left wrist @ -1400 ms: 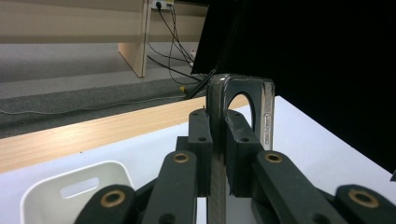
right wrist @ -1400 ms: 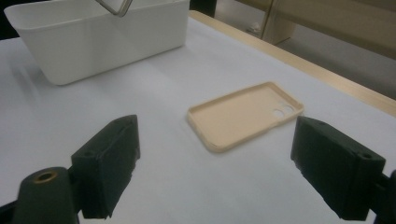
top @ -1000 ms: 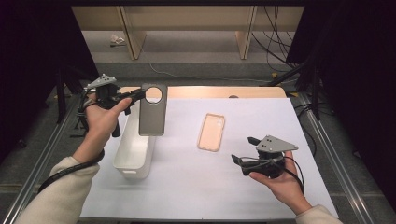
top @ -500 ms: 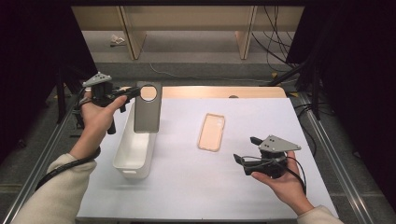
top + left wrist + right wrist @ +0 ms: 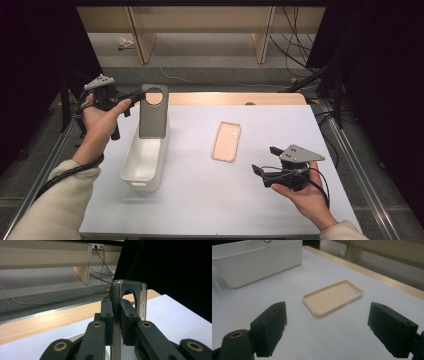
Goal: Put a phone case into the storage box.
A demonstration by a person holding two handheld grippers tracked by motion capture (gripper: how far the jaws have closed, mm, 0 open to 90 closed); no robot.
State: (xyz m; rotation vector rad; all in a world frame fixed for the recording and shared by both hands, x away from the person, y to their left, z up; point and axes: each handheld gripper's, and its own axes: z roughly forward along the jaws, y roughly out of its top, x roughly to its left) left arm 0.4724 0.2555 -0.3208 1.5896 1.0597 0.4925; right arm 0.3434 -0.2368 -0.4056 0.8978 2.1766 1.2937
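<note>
Counter [image 5: 200, 200], covered by a white sheet, with a bare wooden strip along its far edge. On its left part stands a white rectangular plastic bin [image 5: 145, 165], long axis running away from the person. Above the far end of the bin hangs a dark grey phone case [image 5: 152, 117], upright, with its round camera cutout at the top; in the left gripper view the case [image 5: 130, 297] rises edge-on between the two black jaws. The left gripper [image 5: 140, 94], held in the left hand [image 5: 97, 122] at the counter's left edge, pinches this case near the upper end, pads pressed on both faces. The right gripper [image 5: 257, 172], held in the right hand [image 5: 305, 192] near the counter's front right, hovers with jaws spread wide and nothing between them. Just beyond it a beige phone case [image 5: 226, 141] lies flat, open side up, well apart from the bin; the right gripper view shows it [image 5: 332, 297] on the sheet between and beyond the parted jaws.
</note>
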